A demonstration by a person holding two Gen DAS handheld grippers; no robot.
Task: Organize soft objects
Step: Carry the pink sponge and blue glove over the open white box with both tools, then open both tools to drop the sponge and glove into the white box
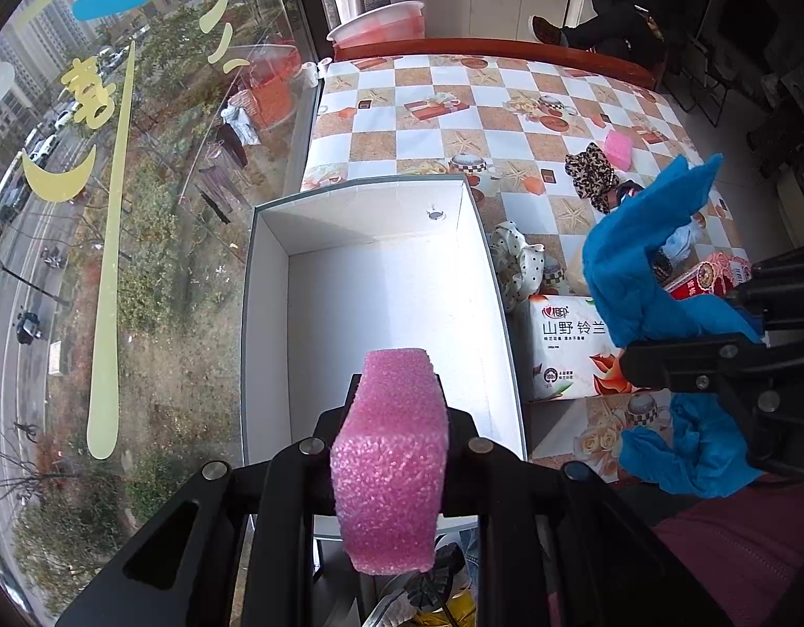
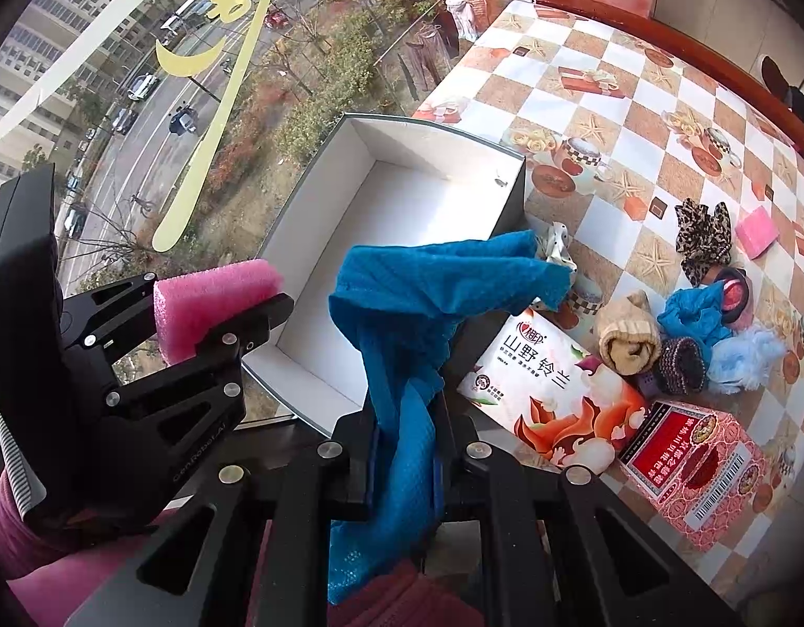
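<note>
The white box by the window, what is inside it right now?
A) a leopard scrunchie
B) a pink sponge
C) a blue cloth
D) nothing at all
D: the white box shows only its bare floor, while the pink sponge sits gripped in the left claw above it and the blue cloth hangs from the right claw.

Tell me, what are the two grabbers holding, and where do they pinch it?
Left gripper pinches a pink sponge across its sides. Right gripper pinches a blue cloth near its lower middle.
</note>
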